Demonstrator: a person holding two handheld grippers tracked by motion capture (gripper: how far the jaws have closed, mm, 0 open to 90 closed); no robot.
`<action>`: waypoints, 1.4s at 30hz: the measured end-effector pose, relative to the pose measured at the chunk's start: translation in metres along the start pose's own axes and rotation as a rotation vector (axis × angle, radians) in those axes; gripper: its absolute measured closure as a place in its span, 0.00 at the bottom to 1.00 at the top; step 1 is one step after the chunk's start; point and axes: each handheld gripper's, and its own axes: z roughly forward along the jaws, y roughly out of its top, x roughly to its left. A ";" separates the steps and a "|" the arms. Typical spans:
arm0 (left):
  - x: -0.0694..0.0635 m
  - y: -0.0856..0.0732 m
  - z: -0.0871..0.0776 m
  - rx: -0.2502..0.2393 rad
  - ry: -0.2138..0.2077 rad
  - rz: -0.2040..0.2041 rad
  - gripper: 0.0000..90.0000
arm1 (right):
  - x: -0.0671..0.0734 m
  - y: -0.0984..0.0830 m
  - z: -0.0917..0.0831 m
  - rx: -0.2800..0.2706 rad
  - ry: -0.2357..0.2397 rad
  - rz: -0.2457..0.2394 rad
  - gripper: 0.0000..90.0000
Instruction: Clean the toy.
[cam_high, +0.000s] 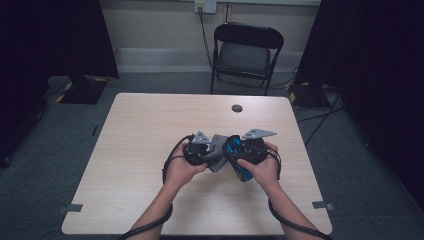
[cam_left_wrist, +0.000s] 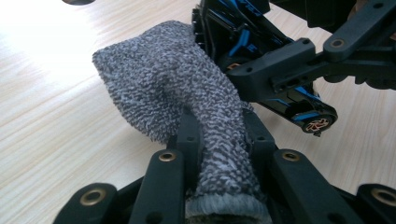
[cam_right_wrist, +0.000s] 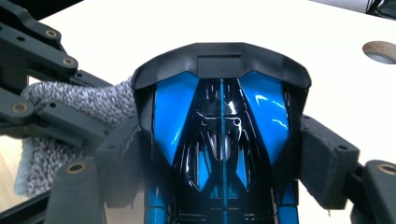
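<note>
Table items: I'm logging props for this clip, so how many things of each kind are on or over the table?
Grey terry cloth: 1, clamped in the left tongs
Black and blue toy car: 1, gripped by the right tongs
Handheld tongs: 2
Total: 4

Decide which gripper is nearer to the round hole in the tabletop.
Right. The right gripper, clamping the blue toy car, sits just below the hole; the left gripper is farther left.

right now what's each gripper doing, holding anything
left gripper: shut on the grey cloth.
right gripper: jaws closed on the blue and black toy car.
</note>
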 end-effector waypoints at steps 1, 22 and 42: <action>-0.001 0.000 0.001 -0.003 0.001 0.002 0.82 | 0.000 0.000 0.000 0.004 -0.002 -0.001 0.28; -0.003 -0.005 0.013 0.033 -0.059 -0.010 0.82 | 0.000 0.013 0.003 -0.009 -0.007 0.011 0.28; -0.027 -0.003 0.030 0.048 -0.104 0.051 0.82 | -0.007 0.030 0.002 -0.016 -0.035 0.033 0.28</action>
